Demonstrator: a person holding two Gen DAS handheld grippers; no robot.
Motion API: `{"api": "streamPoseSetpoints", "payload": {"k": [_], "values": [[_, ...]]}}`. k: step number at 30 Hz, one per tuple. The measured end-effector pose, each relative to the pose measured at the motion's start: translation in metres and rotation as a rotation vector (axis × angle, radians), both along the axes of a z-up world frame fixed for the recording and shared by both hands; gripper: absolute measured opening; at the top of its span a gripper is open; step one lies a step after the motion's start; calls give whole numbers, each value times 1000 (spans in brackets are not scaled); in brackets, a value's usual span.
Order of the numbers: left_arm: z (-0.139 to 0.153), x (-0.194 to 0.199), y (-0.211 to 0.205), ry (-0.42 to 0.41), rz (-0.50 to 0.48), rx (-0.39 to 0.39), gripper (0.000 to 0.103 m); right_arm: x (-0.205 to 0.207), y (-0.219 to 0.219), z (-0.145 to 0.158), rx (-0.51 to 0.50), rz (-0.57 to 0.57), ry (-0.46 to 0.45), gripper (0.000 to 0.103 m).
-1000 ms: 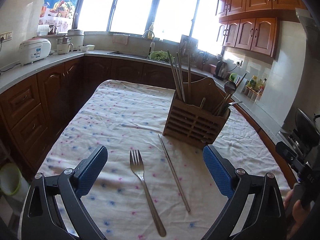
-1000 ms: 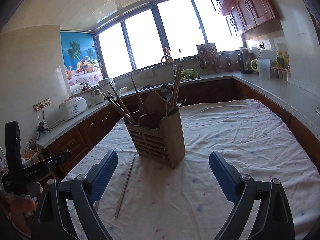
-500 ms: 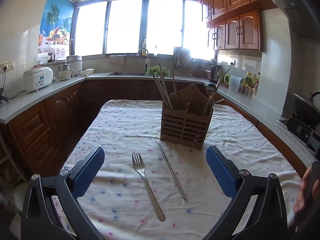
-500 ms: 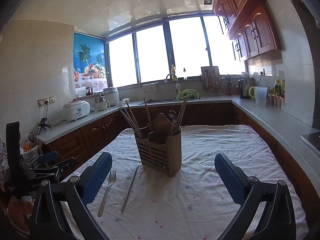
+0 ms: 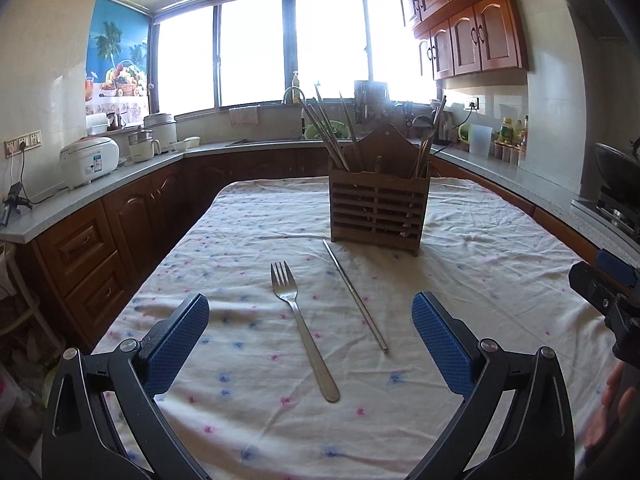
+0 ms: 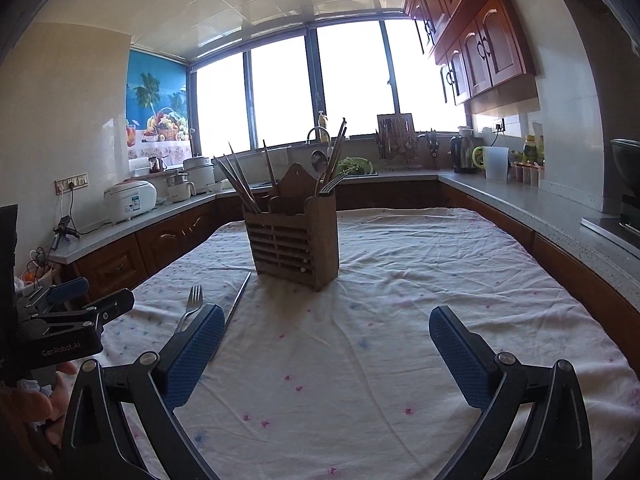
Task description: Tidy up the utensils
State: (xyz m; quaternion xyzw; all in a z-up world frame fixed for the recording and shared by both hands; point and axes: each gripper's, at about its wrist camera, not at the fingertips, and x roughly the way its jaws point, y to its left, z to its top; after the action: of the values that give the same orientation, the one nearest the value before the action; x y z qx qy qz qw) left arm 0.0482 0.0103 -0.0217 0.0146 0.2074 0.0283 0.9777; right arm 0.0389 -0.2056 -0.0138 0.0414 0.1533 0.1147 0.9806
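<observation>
Hovering above the near edge of the bench (image 5: 248,420), the left gripper (image 5: 310,334) has its jaws spread wide and empty, the fork (image 5: 301,330) and a single metal chopstick (image 5: 354,294) lying on the spotted cloth in the gap between its blue pads. The fork rests flat, tines pointing away toward the wooden utensil holder (image 5: 378,210); the chopstick lies just beside it on the right, apart from it, its far tip close to the holder's base. The right gripper (image 6: 326,354) is likewise released and holding nothing, aimed at bare cloth to the right of the holder.

Judging by how things lie, the sorting looks largely done: the holder already carries a bundle of chopsticks in its left compartment and what appears to be a ladle and other handles in its right one, though backlight from the window makes those hard to name. What is left, as far as can be seen, are 2 loose pieces on the cloth. Neither has been gripped yet, and the left gripper is the better placed to take either.
</observation>
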Motion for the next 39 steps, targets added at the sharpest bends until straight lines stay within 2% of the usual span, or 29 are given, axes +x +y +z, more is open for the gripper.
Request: {"api": "streamPoseSetpoints", "payload": {"k": [39], "values": [[5,-8,3,-25,20,9,103,-5,4,1,-5,19,-26,103]]}}
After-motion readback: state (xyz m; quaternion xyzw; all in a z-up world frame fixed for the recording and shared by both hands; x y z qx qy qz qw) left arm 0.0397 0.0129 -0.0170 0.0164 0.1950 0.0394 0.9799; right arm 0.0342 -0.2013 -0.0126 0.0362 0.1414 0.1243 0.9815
